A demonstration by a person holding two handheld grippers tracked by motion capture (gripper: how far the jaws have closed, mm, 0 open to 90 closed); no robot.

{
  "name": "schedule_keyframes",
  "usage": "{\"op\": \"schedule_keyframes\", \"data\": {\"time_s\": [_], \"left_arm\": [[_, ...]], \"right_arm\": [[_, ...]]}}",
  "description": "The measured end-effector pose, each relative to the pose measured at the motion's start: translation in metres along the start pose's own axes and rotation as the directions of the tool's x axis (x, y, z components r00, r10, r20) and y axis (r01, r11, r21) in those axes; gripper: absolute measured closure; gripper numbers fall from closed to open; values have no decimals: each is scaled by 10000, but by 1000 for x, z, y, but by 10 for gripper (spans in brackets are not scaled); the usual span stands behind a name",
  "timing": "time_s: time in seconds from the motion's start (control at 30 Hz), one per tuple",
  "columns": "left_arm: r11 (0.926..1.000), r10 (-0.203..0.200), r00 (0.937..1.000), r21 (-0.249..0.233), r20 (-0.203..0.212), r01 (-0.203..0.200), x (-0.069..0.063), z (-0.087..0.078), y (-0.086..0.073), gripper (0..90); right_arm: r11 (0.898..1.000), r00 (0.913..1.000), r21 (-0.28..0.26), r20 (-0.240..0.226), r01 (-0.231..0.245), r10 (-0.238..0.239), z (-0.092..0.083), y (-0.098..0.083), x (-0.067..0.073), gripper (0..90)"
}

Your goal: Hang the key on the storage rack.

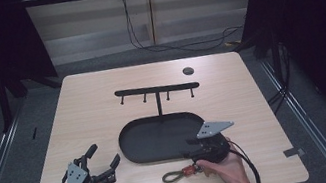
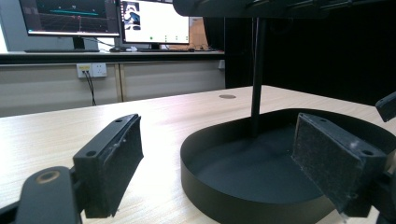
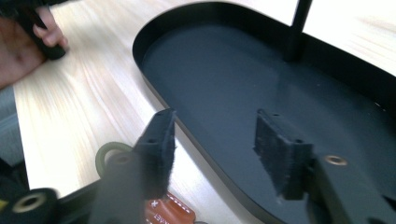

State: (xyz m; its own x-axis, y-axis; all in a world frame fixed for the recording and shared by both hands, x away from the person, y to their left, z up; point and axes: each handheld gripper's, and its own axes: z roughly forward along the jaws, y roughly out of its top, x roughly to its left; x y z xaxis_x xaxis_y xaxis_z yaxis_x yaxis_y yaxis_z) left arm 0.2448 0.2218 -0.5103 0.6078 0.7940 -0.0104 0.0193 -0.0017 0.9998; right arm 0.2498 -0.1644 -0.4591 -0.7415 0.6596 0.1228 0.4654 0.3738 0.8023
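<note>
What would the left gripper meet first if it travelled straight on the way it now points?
Probably the near wall of the black oval tray, which lies right ahead of the open left gripper; the stand's upright post is farther back. Depth is uncertain.

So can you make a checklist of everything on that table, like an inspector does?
Surface: wooden table, bare wood with a small round dark disc near the far edge.
Job's things: black oval tray with an upright hook rack; green strap with an orange tag lying on the table in front of the tray.
Clutter: nothing seen.
Grippers: left gripper open, nothing between its jaws; right gripper open above the tray's edge, holding nothing.
Cables: one trails from each gripper; more on the floor behind.
Surroundings: monitors, dark curtains.
</note>
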Motion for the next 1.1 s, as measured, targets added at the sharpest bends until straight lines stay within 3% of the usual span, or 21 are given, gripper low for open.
{"op": "schedule_keyframes", "data": {"time_s": [0.1,0.3,0.47,0.67,0.7,0.73,0.77,0.8,0.9,1.0,1.03,1.1], "left_arm": [[10000,-5,10000,-6,-2,5,0,0,0,158],[10000,1,10000,-1,12,-1,0,0,0,158],[10000,-3,10000,-1,17,3,0,0,0,158],[10000,-6,10000,-1,21,6,0,0,0,158],[10000,-7,10000,-18,16,7,0,0,0,158],[10000,-7,10000,-18,16,7,0,0,0,158],[10000,-7,10000,-10,13,7,0,0,0,158],[10000,-7,10000,-10,13,7,0,0,0,158],[10000,-5,10000,-3,15,5,0,0,0,158],[10000,5,10000,-1,25,-5,0,0,0,158],[10000,3,10000,-14,25,-3,0,0,0,158],[10000,3,10000,-13,29,-3,0,0,0,158]], "right_arm": [[9993,9989,277,-405,236,-224,3,10,2,544],[9943,9931,1016,-1159,325,-206,11,22,7,518],[9864,9906,1534,-1311,587,-386,16,28,9,512],[9623,9872,2511,-1431,1047,-700,24,33,14,528],[9524,9854,2790,-1489,1225,-832,26,35,16,536],[9524,9854,2790,-1489,1225,-832,26,35,16,536],[9377,9810,3139,-1660,1490,-1004,30,37,18,544],[9377,9810,3139,-1660,1490,-1004,30,37,18,544],[9102,9744,3750,-1981,1759,-1067,35,41,25,576],[9030,9724,3889,-2071,1825,-1073,38,42,26,582],[8896,9697,4148,-2199,1913,-1059,42,43,24,590],[8835,9690,4256,-2226,1956,-1073,43,43,25,601]]}}
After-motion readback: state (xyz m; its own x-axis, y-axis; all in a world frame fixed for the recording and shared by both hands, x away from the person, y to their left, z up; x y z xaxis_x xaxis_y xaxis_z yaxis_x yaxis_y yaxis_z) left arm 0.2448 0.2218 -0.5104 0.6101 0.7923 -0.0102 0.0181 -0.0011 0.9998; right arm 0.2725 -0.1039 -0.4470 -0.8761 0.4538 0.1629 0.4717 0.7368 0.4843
